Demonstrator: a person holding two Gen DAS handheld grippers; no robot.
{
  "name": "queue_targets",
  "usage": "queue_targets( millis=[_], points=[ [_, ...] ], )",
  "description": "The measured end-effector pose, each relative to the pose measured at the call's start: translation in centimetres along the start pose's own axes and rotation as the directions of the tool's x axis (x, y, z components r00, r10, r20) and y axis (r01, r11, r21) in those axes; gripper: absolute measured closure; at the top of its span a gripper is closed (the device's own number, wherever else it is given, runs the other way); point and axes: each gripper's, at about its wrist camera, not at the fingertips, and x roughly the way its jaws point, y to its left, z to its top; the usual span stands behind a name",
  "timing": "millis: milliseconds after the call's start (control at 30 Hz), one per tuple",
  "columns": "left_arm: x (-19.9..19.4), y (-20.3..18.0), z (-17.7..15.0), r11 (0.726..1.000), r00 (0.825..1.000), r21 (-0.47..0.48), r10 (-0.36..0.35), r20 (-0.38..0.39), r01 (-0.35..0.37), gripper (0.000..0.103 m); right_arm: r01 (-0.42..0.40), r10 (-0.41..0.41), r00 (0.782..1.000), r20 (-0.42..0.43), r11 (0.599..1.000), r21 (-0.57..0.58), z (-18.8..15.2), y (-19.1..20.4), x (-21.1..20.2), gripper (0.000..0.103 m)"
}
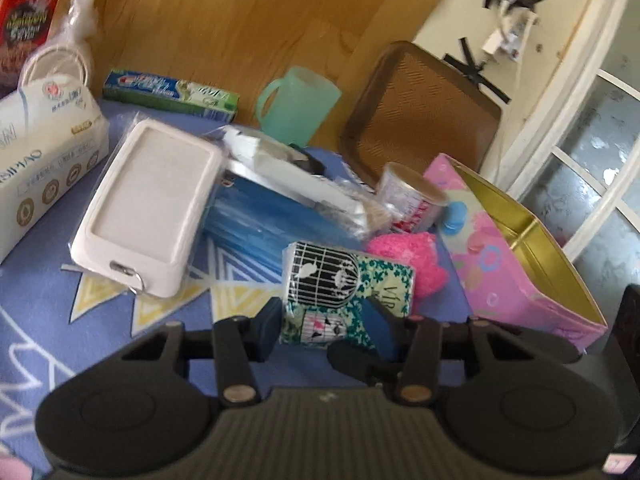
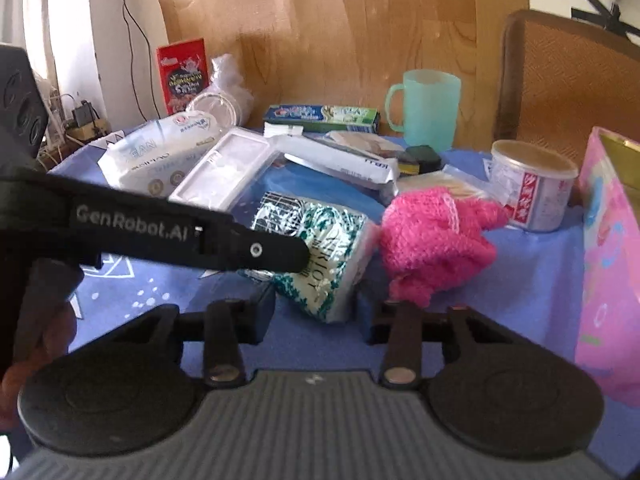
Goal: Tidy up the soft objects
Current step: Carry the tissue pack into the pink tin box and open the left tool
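Note:
A small tissue pack (image 1: 320, 280) printed with a birdcage and green flowers sits between the fingertips of my left gripper (image 1: 324, 332), which is shut on it just above the blue cloth. In the right wrist view one of the left gripper's fingers (image 2: 240, 244) crosses from the left onto the same pack (image 2: 320, 248). My right gripper (image 2: 320, 316) stands open just below the pack, its pads clear of it. A pink knitted cloth (image 2: 432, 244) lies on the table right of the pack, also seen as a pink cloth (image 1: 412, 256) in the left wrist view.
An open pink tin box (image 1: 520, 272) stands at the right. Behind the pack lie a white plastic case (image 1: 152, 208), a blue packet (image 1: 256, 224), a white soft tissue pack (image 1: 44, 152), a toothpaste box (image 1: 172, 94), a green mug (image 1: 296, 100), a can (image 1: 412, 196) and a brown tray (image 1: 420, 120).

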Motion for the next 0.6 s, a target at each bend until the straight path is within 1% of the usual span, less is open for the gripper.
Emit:
queue_targets(
  millis=[67,100,167,233,300,400,467,533,567,600],
  points=[
    [-0.8,-1.2,0.0,1.000,1.000,0.013,-0.028,0.014,0.028,0.059,-0.001,0.001,1.000,0.031,1.000,-0.008,-0.4,-0.2,-1.7,0.059],
    [-1.2,-2.1,0.2,0.999,0.999,0.022,-0.048,0.021,0.048,0.059,0.011,-0.010,0.999,0.050,1.000,-0.022,-0.3,0.0,-2.4,0.059],
    [-1.4,-4.4,0.7,0.994,0.994,0.057,-0.100,0.037,0.097,0.058,0.070,-0.063,0.991,0.121,0.996,-0.052,-0.6,0.0,-4.5,0.059],
    [-0.8,-7.2,1.4,0.983,0.987,0.101,-0.156,0.044,0.151,0.058,0.156,-0.141,0.969,0.203,0.986,-0.060,-1.0,-0.5,-6.7,0.059],
    [0.6,-10.6,2.1,0.970,0.979,0.149,-0.200,0.028,0.194,0.057,0.237,-0.221,0.940,0.260,0.971,-0.034,-1.3,-2.1,-8.6,0.059],
    [3.3,-15.0,2.5,0.946,0.968,0.211,-0.251,-0.005,0.246,0.057,0.322,-0.325,0.902,0.285,0.945,0.058,-1.7,-5.6,-10.7,0.059],
    [5.3,-17.5,2.5,0.937,0.961,0.211,-0.276,-0.034,0.277,0.057,0.364,-0.384,0.880,0.279,0.923,0.122,-1.9,-8.0,-11.7,0.058],
    [7.3,-19.5,2.2,0.930,0.952,0.201,-0.300,-0.065,0.307,0.056,0.392,-0.428,0.865,0.264,0.902,0.180,-2.3,-9.9,-12.4,0.057],
    [8.1,-20.2,2.1,0.929,0.950,0.197,-0.303,-0.079,0.313,0.054,0.407,-0.452,0.855,0.253,0.889,0.211,-2.5,-10.8,-12.8,0.055],
    [9.1,-20.7,2.1,0.930,0.950,0.195,-0.298,-0.097,0.311,0.049,0.419,-0.470,0.849,0.240,0.877,0.234,-2.7,-11.5,-12.9,0.049]
  ],
)
